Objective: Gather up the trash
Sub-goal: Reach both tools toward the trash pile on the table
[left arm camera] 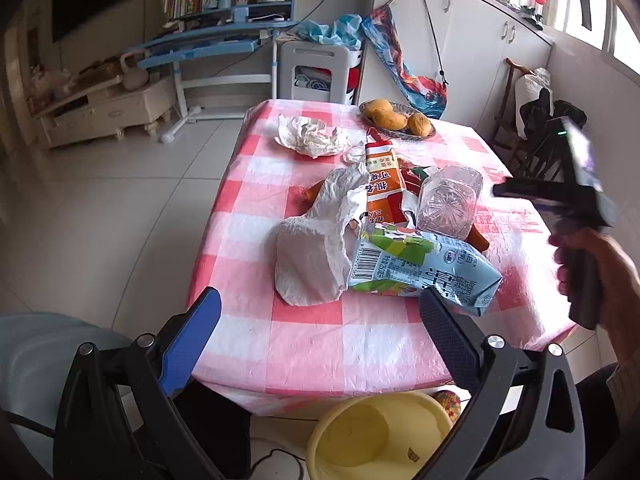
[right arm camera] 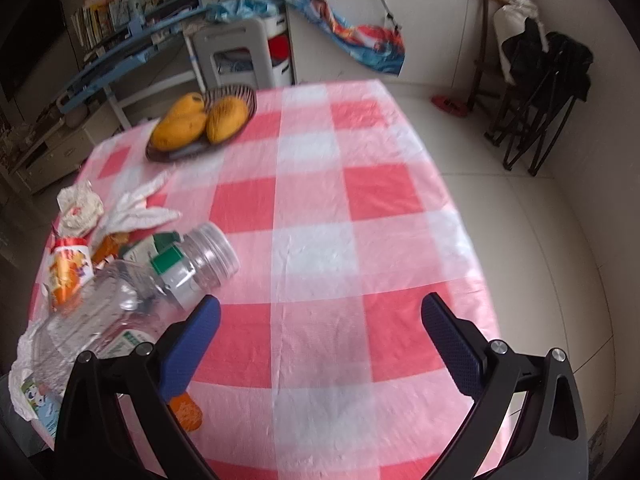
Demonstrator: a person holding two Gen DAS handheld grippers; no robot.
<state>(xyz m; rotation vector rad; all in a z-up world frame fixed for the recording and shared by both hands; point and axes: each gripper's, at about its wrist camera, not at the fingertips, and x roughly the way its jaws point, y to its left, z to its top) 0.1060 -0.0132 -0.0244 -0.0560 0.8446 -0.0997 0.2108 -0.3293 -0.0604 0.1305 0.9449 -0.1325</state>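
Note:
A pile of trash lies on the pink checked table (left arm camera: pixel 304 340): a milk carton (left arm camera: pixel 424 270), a white tissue (left arm camera: pixel 316 248), an orange snack wrapper (left arm camera: pixel 384 184), a clear plastic bottle (left arm camera: pixel 450 200) and crumpled paper (left arm camera: pixel 312 136). My left gripper (left arm camera: pixel 320 312) is open and empty, just short of the carton and tissue. My right gripper (right arm camera: pixel 320 316) is open and empty above bare tablecloth (right arm camera: pixel 320 208), with the bottle (right arm camera: pixel 160 280) to its left. In the left wrist view the right tool (left arm camera: pixel 576 188) hovers at the table's right edge.
A yellow bin (left arm camera: pixel 380 432) stands on the floor under the table's near edge. A bowl of mangoes (left arm camera: pixel 396 118) sits at the far side; it also shows in the right wrist view (right arm camera: pixel 200 120). A folded chair (right arm camera: pixel 540 92) leans on the wall to the right.

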